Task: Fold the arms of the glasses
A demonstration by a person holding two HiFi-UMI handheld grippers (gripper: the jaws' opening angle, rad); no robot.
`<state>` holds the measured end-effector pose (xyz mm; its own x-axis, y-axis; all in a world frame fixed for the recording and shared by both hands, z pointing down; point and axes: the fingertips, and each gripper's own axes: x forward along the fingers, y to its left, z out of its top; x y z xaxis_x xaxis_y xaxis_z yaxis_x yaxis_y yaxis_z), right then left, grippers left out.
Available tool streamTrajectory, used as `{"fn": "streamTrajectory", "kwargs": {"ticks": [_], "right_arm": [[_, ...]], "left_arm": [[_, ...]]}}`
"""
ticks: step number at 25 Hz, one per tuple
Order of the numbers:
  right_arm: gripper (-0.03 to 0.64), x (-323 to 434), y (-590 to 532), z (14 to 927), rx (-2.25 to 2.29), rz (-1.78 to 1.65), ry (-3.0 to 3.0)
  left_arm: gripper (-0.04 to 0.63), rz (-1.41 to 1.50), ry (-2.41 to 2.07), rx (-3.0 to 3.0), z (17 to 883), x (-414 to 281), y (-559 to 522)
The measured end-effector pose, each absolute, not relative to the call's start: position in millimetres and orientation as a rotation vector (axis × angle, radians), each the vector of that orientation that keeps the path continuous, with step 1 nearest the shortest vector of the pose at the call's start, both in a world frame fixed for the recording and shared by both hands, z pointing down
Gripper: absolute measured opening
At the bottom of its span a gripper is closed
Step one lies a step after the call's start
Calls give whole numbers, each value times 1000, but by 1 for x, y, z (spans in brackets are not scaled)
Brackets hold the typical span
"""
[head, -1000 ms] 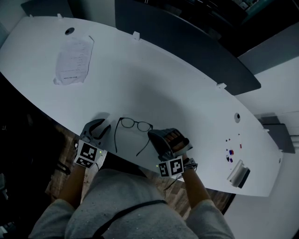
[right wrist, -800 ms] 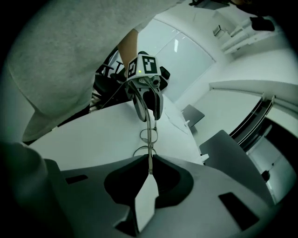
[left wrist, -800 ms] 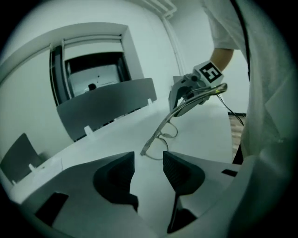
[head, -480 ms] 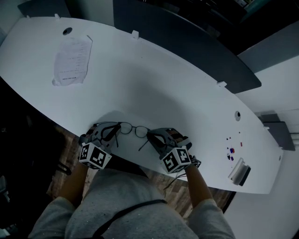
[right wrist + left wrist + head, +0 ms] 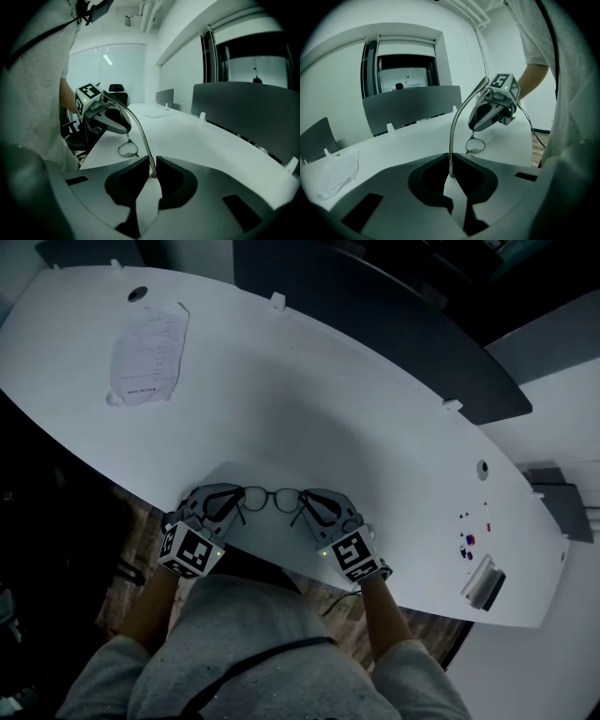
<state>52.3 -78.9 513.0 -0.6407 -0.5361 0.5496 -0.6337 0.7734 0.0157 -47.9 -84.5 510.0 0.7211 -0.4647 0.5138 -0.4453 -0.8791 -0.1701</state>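
Note:
Thin dark-framed glasses [image 5: 272, 498] hang between my two grippers near the table's front edge, lenses side by side. My left gripper [image 5: 234, 499] has just been closing, and one arm of the glasses is pinched between its pads. In the left gripper view that arm [image 5: 452, 131] rises from the shut left gripper [image 5: 451, 176] and curves toward the right gripper [image 5: 492, 110], with a lens [image 5: 474, 146] below it. My right gripper [image 5: 304, 504] is shut on the other arm [image 5: 140, 136], which climbs from the right gripper [image 5: 152, 174] toward the left gripper [image 5: 108, 117].
The long white table [image 5: 328, 409] carries a crumpled sheet of paper [image 5: 148, 345] at the far left. Small coloured bits [image 5: 466, 545] and a silver and dark object [image 5: 483, 585] lie at the right end. A dark partition [image 5: 375, 324] runs behind the table.
The left gripper moved in to the glasses and shut on their left arm. The right gripper rolled. The glasses shifted from lying with arms spread to being held between both grippers.

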Motion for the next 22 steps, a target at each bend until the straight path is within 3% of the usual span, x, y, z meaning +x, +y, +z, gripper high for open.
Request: {"fn": "streamTrajectory", "kwargs": {"ticks": [5, 22], "right_arm": [[40, 54, -84, 511, 1043, 291, -2397], [38, 30, -87, 530, 715, -424, -1934]], "left_arm": [[35, -863, 786, -2894, 512, -47, -84], [35, -859, 786, -2920, 510, -48, -84]]}}
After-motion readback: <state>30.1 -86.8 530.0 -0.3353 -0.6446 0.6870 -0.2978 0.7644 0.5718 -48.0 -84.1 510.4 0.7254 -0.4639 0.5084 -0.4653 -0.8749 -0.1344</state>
